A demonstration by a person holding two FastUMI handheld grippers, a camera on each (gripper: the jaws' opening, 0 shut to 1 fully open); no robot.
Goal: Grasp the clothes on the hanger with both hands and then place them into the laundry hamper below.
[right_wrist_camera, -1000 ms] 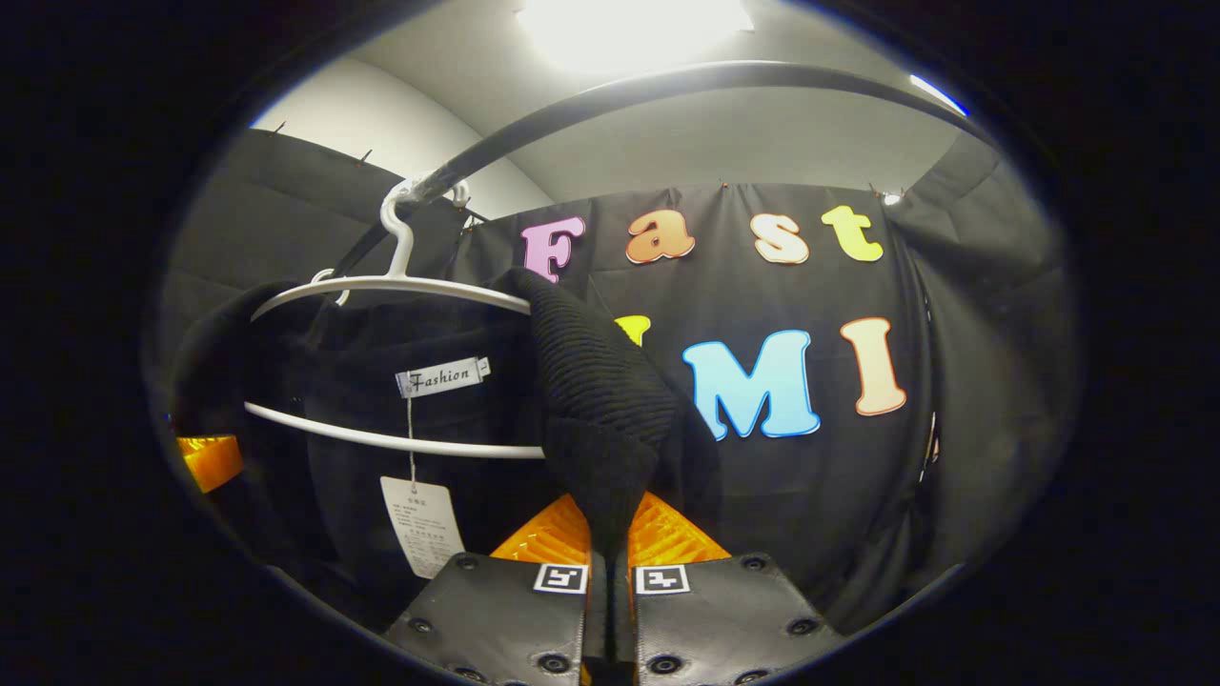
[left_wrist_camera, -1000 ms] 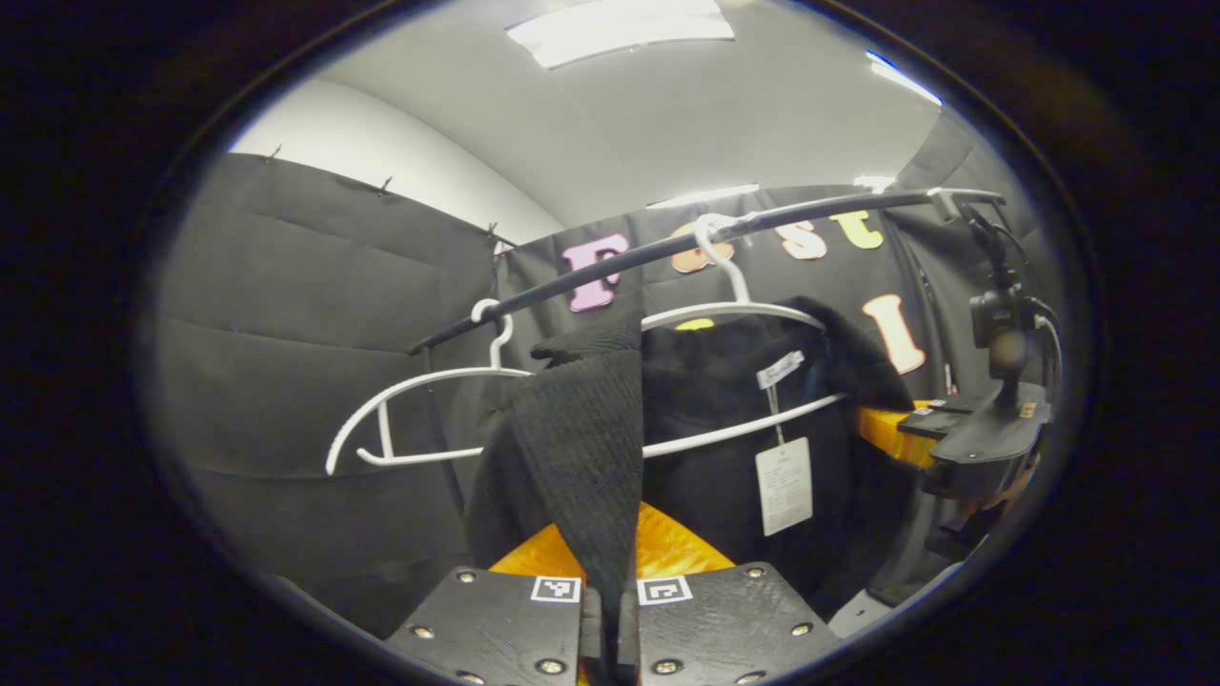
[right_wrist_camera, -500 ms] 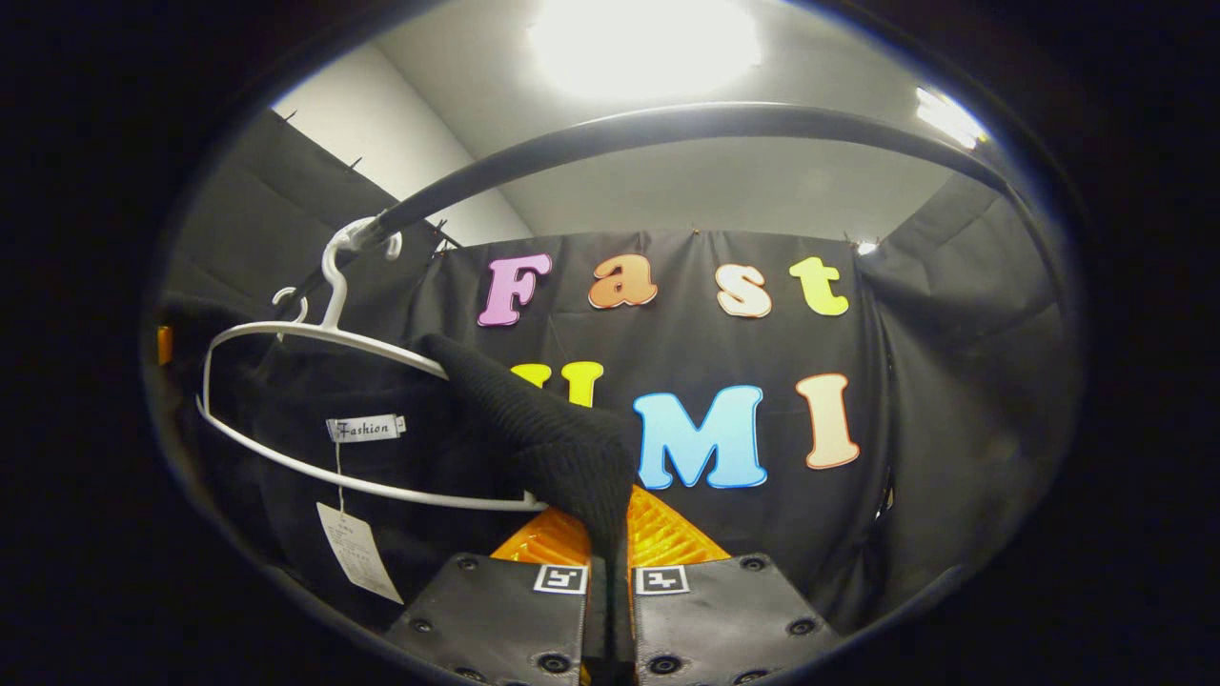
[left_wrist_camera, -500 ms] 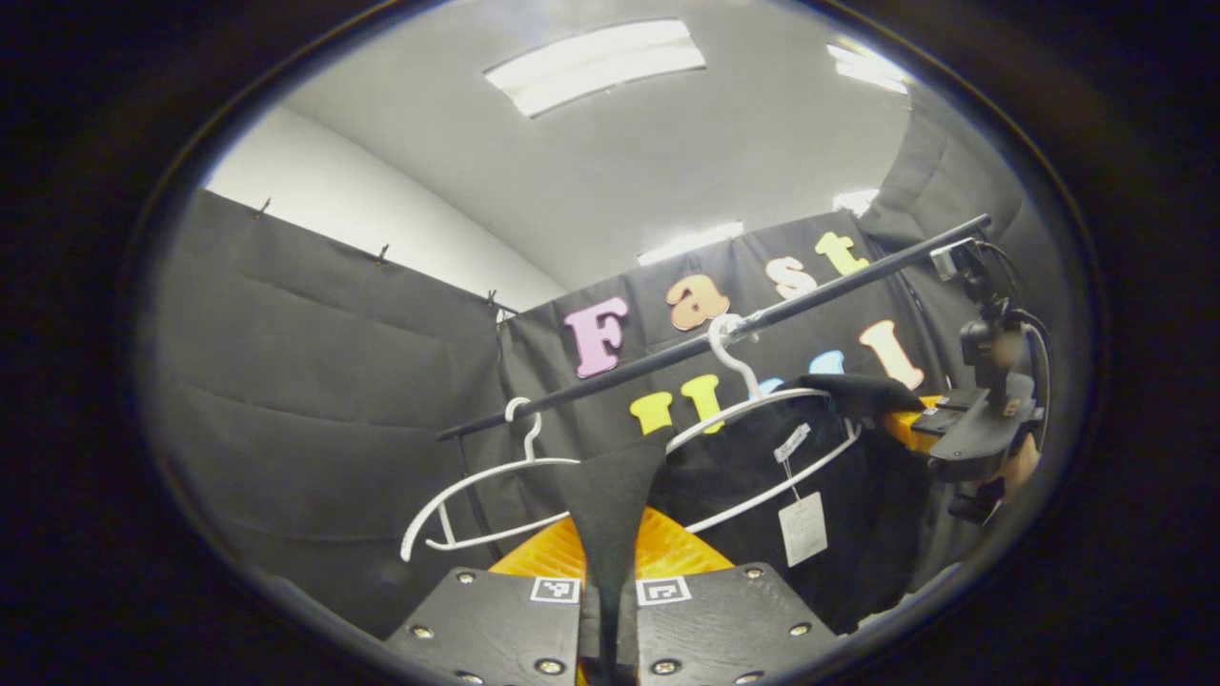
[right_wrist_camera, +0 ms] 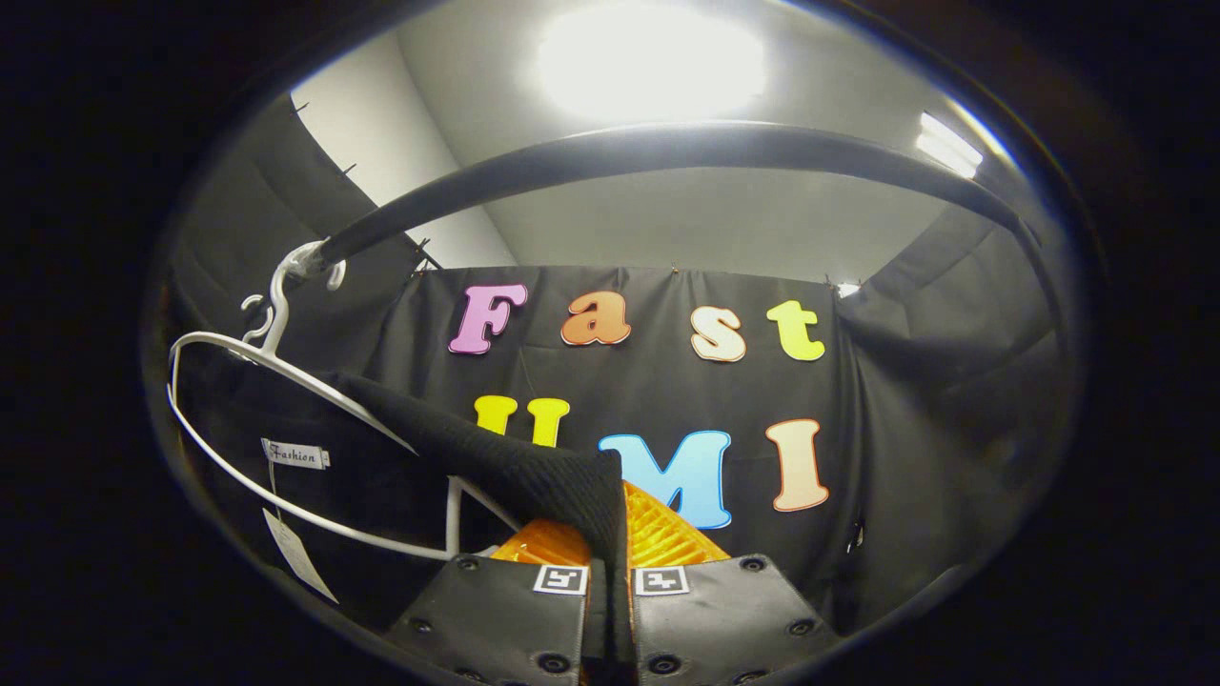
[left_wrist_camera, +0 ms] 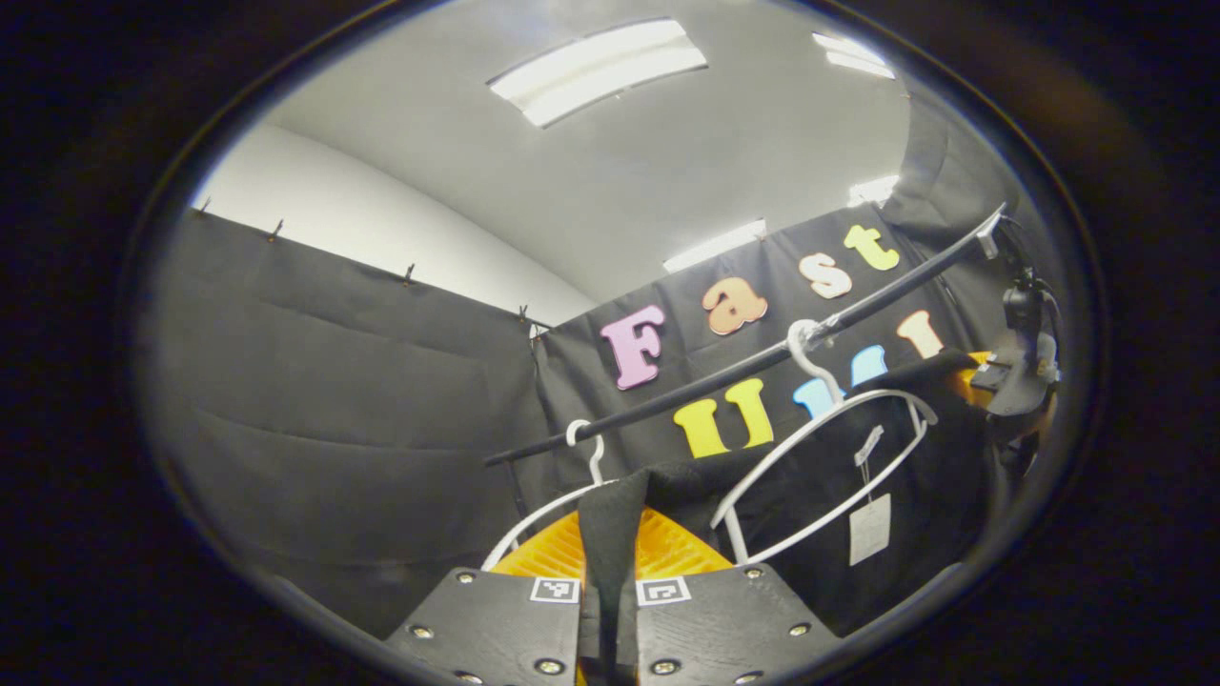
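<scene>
Left gripper (left_wrist_camera: 608,619): its fingers are closed on a fold of the black garment (left_wrist_camera: 820,495), the knit cloth rising in a narrow strip out of the gap between them.
Right gripper (right_wrist_camera: 610,619): its fingers are likewise clamped on a ribbed black edge of the garment (right_wrist_camera: 496,467), which runs up and to the left from the fingertips toward the hanger.
Right gripper, seen from the left gripper view (left_wrist_camera: 1025,367): it sits at the far right, just past the garment's far shoulder.
Garment: it is on the white hanger (left_wrist_camera: 829,448), its body draped inside and below the hanger's loop; both gripped ends are pulled off toward the fingers.
Hanger: in the right gripper view the white hanger (right_wrist_camera: 286,419) hooks over the black rail (right_wrist_camera: 667,157) at the upper left.
Second hanger (left_wrist_camera: 562,500): white and bare, it hooks on the same rail (left_wrist_camera: 724,372) just beside the clothed one in the left gripper view.
Labels: a small white neck label (right_wrist_camera: 295,454) is sewn inside the collar, and a white paper tag (left_wrist_camera: 869,529) hangs below it on a thread; the tag's print is too small to make out.
Hamper: I cannot tell where it stands.
</scene>
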